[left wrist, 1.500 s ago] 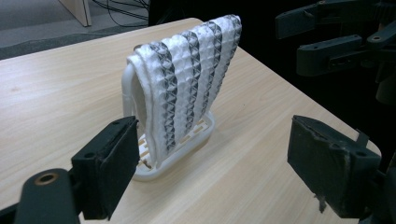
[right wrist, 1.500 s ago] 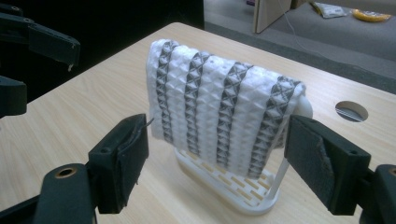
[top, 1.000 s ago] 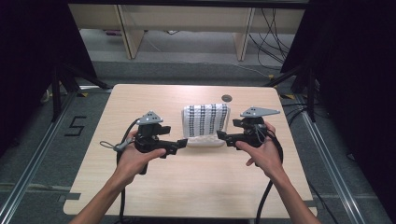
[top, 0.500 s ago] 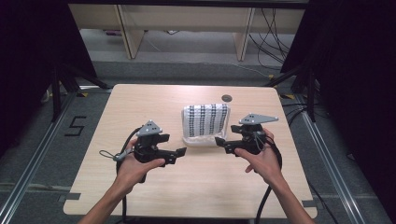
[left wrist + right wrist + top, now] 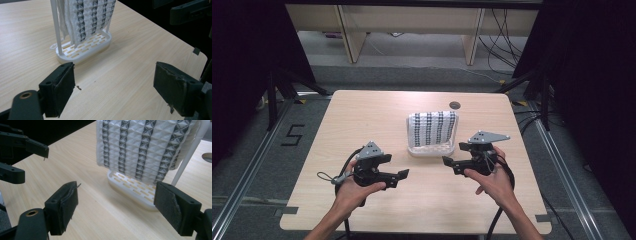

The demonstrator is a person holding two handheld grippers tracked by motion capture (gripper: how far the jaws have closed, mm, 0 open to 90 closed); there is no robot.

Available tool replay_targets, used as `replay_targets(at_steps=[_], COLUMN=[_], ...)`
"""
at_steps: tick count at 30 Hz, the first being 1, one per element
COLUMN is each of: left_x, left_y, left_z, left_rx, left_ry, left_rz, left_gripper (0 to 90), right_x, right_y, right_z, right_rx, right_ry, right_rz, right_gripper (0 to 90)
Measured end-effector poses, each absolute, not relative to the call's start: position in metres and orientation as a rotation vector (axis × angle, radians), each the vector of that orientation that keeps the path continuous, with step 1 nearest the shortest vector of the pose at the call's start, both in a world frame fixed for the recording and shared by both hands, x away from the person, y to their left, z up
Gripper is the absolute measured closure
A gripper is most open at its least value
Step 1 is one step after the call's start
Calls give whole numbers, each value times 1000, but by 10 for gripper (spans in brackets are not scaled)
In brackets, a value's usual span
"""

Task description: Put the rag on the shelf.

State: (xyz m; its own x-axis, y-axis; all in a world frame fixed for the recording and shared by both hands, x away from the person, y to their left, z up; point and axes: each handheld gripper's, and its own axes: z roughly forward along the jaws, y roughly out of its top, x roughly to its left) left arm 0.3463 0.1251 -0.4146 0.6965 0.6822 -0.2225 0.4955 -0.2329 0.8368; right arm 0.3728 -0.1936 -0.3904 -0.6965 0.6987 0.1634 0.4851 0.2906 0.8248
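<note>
Cloth: one white cloth (image 5: 432, 128) with dark patterned stripes is draped over a rack, ahead of and between both grippers, apart from them.
Rack: one white slotted rack (image 5: 431, 149) is stood on the tabletop (image 5: 362, 115); its base lies just beyond the jaws in both gripper views.
Left gripper: the left gripper (image 5: 402, 174) is held wide open, empty, above the tabletop.
Right gripper: the right gripper (image 5: 446, 161) is spread wide, nothing between its jaws.
Step in hand: judged to be a retreat from the hung cloth; clearance from the rack uprights should be kept so the light rack is not tipped.
Count: one cloth, one rack, two grippers, one dark round hole (image 5: 455, 105) beyond the rack.
</note>
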Motion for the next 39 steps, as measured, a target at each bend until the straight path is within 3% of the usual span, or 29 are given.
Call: replay_targets(at_steps=[39], left_x=[324], left_y=[137], left_z=[-449], left_rx=[1926], left_ry=[919], left_rz=[240], left_gripper=[166], right_x=[350], right_y=[-197], right_z=[-416], right_rx=[1028], right_ry=[2375], right_rz=[1330], right_gripper=[205])
